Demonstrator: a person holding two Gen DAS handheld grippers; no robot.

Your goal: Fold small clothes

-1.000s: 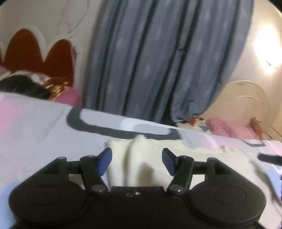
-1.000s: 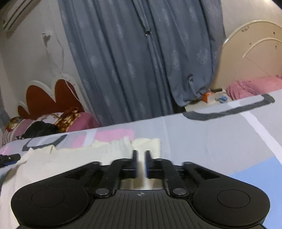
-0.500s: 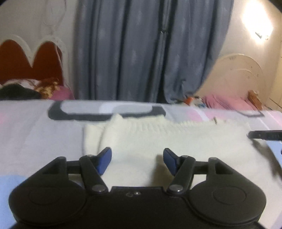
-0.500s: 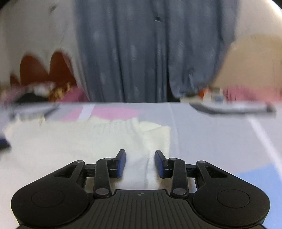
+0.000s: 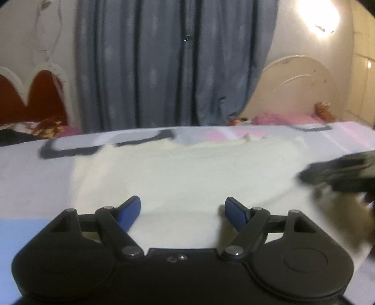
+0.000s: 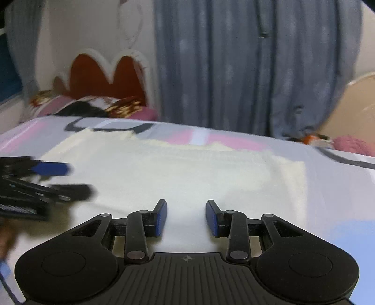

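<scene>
Right gripper (image 5: 339, 173) blurred beside sweater (image 5: 187, 173)

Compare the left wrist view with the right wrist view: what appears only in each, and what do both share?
Only the left wrist view shows the lit wall lamp and the whole cream headboard. Only the right wrist view shows the dark blue strip at its left edge. Both share the cream garment lying flat on the patterned bedsheet, the grey curtain, the red headboard, and the left gripper and right gripper, jaws open.
</scene>
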